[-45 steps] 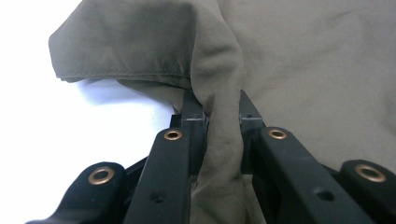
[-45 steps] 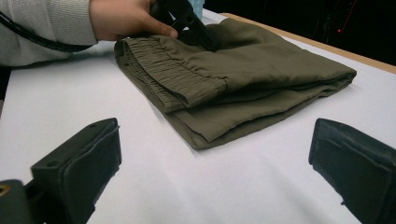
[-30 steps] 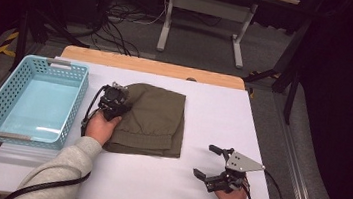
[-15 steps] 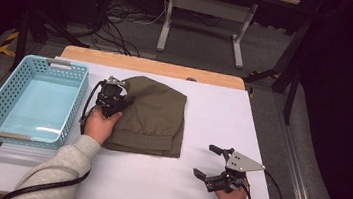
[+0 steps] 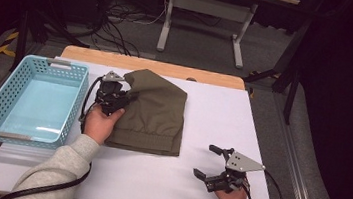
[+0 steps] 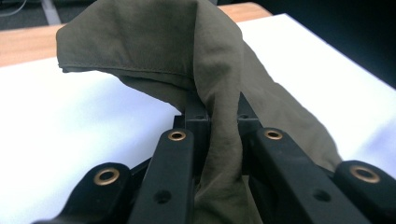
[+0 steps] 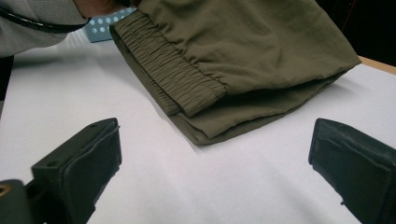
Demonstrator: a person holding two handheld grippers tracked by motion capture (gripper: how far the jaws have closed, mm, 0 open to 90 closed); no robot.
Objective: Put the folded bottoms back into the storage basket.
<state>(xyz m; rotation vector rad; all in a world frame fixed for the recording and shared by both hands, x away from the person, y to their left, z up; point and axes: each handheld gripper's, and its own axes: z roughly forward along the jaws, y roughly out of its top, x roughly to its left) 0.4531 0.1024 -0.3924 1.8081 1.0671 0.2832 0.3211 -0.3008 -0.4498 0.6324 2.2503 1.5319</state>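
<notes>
An olive green folded garment [image 5: 155,112] with an elastic waistband [image 7: 175,74] lies on the white table cover [image 5: 214,104]. My left gripper [image 5: 124,93] is shut on the garment's left edge and holds that edge raised off the table, so a fold of cloth [image 6: 219,126] hangs pinched between the black jaws. My right gripper [image 5: 206,161] rests near the table's front right, jaws wide open with nothing between them. It faces the garment's waistband corner [image 7: 201,135] from a short way off.
A light blue plastic basket [image 5: 33,98] stands at the left of the table, close beside my left hand. The wooden table edge [image 5: 168,68] runs along the far side. Cables trail from both grippers.
My left gripper has risen and shifted toward the far side, lifting the garment's left edge with it. The right gripper has stayed in place.
</notes>
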